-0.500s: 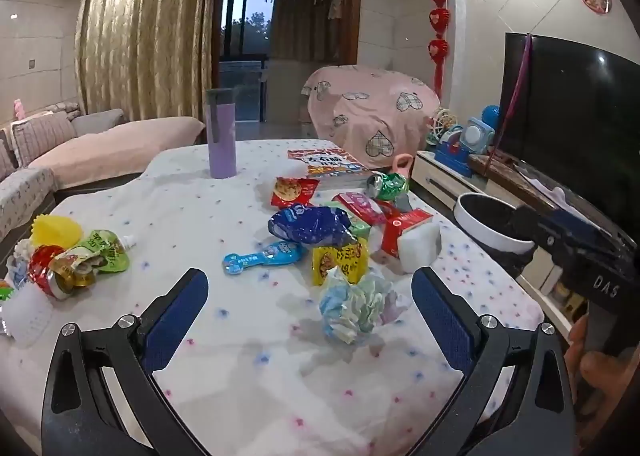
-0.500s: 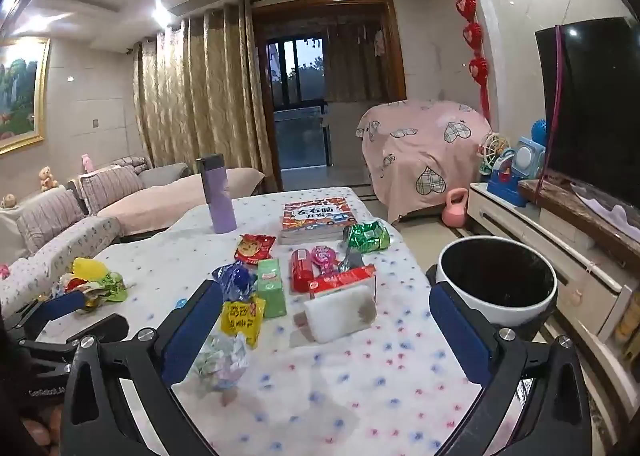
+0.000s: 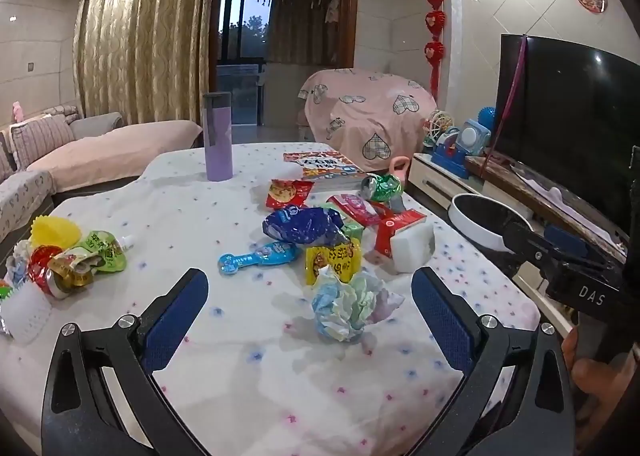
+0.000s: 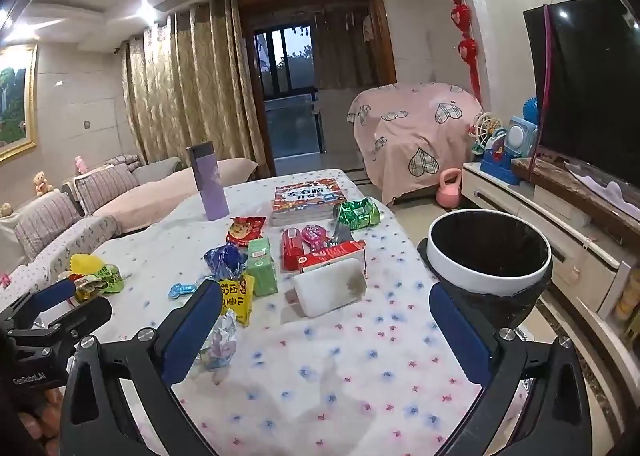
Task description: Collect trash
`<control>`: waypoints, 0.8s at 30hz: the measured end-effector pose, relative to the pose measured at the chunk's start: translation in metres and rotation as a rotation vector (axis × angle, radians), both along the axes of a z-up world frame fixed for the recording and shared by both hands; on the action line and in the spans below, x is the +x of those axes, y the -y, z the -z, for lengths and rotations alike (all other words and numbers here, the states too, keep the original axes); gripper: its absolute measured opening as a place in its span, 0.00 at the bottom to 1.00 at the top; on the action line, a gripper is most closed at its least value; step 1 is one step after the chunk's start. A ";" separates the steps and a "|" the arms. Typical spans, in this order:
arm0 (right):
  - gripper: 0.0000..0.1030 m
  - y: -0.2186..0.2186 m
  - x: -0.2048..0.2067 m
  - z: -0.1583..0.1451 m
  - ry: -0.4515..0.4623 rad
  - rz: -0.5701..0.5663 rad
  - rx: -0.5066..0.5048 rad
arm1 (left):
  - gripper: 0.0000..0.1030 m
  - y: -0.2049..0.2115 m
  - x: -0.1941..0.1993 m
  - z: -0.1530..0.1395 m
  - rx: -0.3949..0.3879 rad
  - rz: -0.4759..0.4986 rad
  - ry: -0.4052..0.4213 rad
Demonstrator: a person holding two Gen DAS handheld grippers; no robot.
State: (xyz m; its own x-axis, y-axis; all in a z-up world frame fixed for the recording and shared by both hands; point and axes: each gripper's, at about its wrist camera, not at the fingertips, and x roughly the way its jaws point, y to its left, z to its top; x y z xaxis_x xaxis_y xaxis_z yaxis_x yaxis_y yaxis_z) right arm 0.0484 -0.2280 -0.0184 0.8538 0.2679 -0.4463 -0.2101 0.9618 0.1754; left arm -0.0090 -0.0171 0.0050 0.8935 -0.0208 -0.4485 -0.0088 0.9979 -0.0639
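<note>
Two tongs, left (image 3: 310,312) and right (image 4: 326,330), gape wide, empty; one crumpled pastel paper wad (image 3: 348,310) sits between the left's fingers

worktop (image 3: 192,215): white cloth w/ small pink & blue specks
far end: purple bottle (image 3: 218,135) upright; book (image 3: 324,169) flat, to its right
centre heap: red snack bag (image 3: 286,193), blue wrapper (image 3: 302,225), yellow packet (image 3: 332,262), green carton (image 4: 262,270), white block (image 3: 412,250), green crushed can (image 3: 382,187)
near: crumpled paper ball (image 3: 348,306); blue spoon-shaped pack (image 3: 256,258) left of heap
left edge: yellow cup (image 3: 54,230), green pouch (image 3: 104,254), crushed can (image 3: 60,274)
</note>
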 end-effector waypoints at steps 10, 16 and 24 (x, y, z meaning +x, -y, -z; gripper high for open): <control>1.00 0.000 0.003 0.005 -0.020 -0.003 0.007 | 1.00 -0.007 0.000 0.007 -0.005 -0.003 -0.002; 1.00 0.001 0.003 0.006 -0.017 -0.008 0.013 | 1.00 -0.007 0.001 0.007 -0.008 -0.001 -0.003; 1.00 0.000 0.001 0.004 -0.010 -0.012 0.013 | 1.00 -0.008 0.001 0.008 -0.006 -0.002 -0.001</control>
